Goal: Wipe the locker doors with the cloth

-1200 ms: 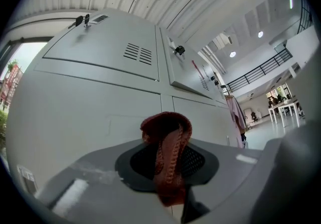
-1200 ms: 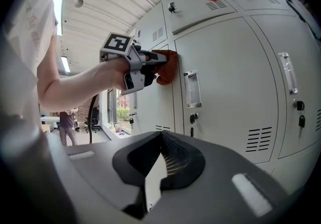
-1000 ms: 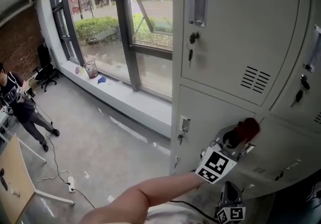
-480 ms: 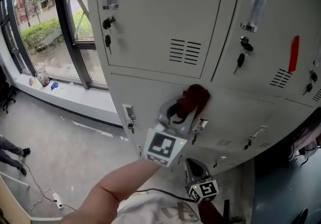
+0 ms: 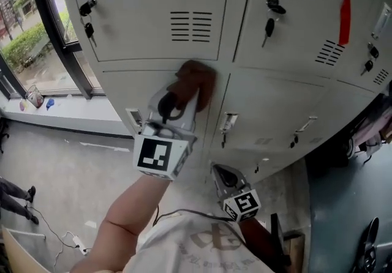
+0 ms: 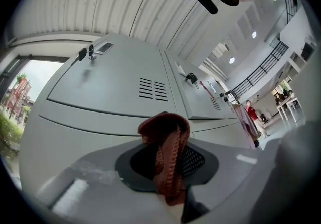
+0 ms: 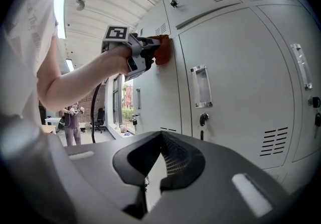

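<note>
A reddish-brown knitted cloth point(image 5: 196, 79) is pressed against the grey locker doors point(image 5: 153, 8), at the top right corner of a lower door, just under the vent slots. My left gripper point(image 5: 184, 91) is shut on the cloth. In the left gripper view the cloth point(image 6: 168, 152) bulges out between the jaws towards the lockers point(image 6: 110, 87). My right gripper point(image 5: 223, 177) hangs lower, near the person's body, shut with nothing in it. In the right gripper view the right gripper point(image 7: 160, 137) points at a locker door point(image 7: 235, 82), and the left gripper point(image 7: 148, 52) holds the cloth point(image 7: 163, 49) high on the cabinet.
Keys hang in the locks point(image 5: 89, 30) point(image 5: 267, 26). A red tag point(image 5: 345, 21) is on an upper right door. Small handles point(image 5: 228, 123) sit on the lower doors. A tall window point(image 5: 24, 45) stands at the left. A person point(image 5: 12, 201) and a power strip point(image 5: 76, 241) are on the floor, far left.
The head view has swung right and closer to the lockers. My left gripper has slid the cloth up the lower door to its top right corner. The right gripper stays low.
</note>
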`<state>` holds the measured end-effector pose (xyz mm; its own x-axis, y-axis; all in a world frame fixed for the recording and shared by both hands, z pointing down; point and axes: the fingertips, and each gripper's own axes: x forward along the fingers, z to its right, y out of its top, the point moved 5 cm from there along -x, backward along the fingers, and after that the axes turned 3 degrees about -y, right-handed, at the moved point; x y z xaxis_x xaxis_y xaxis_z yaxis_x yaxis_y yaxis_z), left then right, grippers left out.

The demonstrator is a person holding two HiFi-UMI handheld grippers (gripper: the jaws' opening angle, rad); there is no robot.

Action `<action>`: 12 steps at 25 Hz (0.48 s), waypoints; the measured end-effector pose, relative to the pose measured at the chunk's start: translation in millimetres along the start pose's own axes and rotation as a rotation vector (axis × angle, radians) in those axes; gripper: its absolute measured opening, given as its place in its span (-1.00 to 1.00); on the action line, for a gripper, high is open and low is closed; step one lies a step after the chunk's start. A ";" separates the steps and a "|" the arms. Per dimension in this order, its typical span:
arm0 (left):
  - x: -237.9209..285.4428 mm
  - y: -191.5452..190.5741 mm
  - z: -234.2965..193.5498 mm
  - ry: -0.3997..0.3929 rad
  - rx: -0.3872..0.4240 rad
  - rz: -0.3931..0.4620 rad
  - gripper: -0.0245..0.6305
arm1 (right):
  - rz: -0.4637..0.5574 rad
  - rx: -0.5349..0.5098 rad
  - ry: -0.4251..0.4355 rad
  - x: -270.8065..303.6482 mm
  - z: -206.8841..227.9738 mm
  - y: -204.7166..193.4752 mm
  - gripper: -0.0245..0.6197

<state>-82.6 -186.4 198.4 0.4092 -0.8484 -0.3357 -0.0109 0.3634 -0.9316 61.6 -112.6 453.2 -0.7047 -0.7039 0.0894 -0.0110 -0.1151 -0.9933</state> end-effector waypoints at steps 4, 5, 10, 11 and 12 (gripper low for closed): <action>-10.9 -20.9 -1.1 -0.004 0.028 -0.019 -0.66 | -0.013 0.002 -0.002 -1.9 -3.7 -3.6 -0.90; -13.9 -26.9 -1.5 -0.003 0.031 -0.035 -0.66 | -0.015 0.003 -0.003 -1.9 -4.3 -4.5 -0.90; -26.9 -57.3 -2.7 -0.006 0.028 -0.106 -0.66 | -0.021 0.009 0.001 3.2 -9.7 -6.4 -0.90; -28.2 -62.3 -1.5 -0.017 0.032 -0.106 -0.66 | -0.022 0.009 0.003 4.4 -11.1 -6.8 -0.90; -29.4 -66.4 -0.6 -0.021 0.035 -0.107 -0.66 | -0.023 0.009 0.004 5.6 -12.4 -6.9 -0.90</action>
<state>-94.4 -185.8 270.0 0.4251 -0.8750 -0.2315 0.0657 0.2849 -0.9563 48.9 -107.0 459.7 -0.7074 -0.6979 0.1120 -0.0211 -0.1375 -0.9903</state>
